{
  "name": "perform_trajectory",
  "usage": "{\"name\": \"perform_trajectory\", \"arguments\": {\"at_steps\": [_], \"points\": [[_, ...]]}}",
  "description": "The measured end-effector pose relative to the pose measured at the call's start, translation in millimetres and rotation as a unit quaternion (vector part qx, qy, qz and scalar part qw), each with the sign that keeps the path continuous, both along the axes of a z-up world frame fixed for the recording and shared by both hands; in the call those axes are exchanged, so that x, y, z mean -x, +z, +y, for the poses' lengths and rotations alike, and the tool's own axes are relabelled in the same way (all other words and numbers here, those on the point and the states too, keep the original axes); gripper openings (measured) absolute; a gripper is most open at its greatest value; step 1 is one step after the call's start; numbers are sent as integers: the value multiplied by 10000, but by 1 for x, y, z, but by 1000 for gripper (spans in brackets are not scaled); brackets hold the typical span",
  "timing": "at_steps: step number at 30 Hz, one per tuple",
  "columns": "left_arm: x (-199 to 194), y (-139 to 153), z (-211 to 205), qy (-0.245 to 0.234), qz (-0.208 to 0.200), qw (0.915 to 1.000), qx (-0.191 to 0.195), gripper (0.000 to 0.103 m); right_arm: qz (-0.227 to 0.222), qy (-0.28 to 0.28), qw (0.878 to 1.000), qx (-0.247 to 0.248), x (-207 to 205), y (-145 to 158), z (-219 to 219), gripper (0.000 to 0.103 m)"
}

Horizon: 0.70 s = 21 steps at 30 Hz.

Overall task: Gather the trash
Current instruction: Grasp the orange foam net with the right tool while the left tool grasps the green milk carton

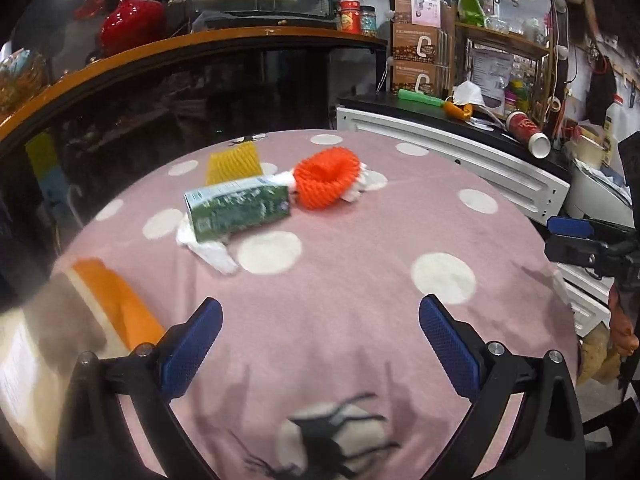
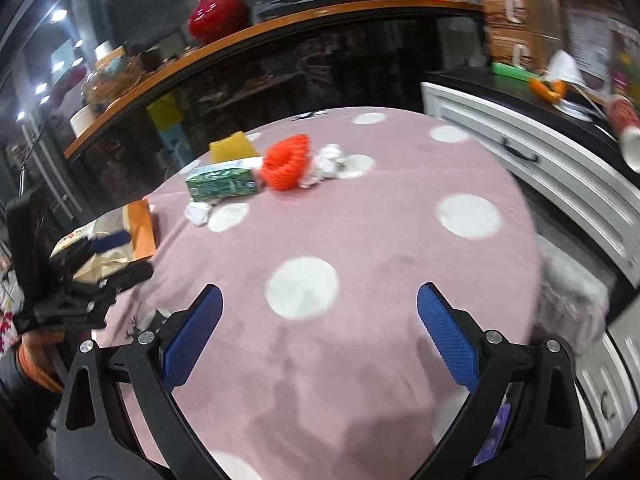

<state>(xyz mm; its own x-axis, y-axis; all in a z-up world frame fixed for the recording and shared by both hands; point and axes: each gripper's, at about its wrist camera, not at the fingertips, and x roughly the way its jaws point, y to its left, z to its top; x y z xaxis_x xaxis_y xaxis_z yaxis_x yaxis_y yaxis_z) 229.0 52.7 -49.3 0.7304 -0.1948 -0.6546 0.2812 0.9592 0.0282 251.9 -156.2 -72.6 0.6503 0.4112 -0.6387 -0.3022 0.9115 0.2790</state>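
Trash lies on a round pink table with white dots (image 1: 360, 280) (image 2: 380, 240). A green carton (image 1: 238, 208) (image 2: 220, 184) lies on its side over crumpled white tissue (image 1: 212, 250) (image 2: 199, 213). An orange foam net ring (image 1: 326, 178) (image 2: 286, 166) sits beside more white tissue (image 1: 366, 182) (image 2: 330, 160). A yellow foam net (image 1: 232, 162) (image 2: 232, 146) lies behind the carton. My left gripper (image 1: 320, 320) is open and empty over the near table. My right gripper (image 2: 320, 312) is open and empty, also short of the trash.
An orange and beige bag (image 1: 108, 304) (image 2: 132, 236) stands at the table's left edge. A white cabinet (image 1: 460, 160) (image 2: 540, 160) with a cluttered black top is at the right. A dark glass counter with a red vase (image 1: 128, 24) stands behind.
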Motion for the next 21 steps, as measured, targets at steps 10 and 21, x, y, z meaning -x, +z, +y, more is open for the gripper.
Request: {"name": "perform_trajectory", "arguments": {"at_steps": [10,21], "points": [[-100,0,21,-251,447,9973,-530,97,81,452,9989,-77,-81,4,52,96],[-136,-5,26,-401,634,9948,-689,97,177,514,9972,511,-192,-12,112,65]]}}
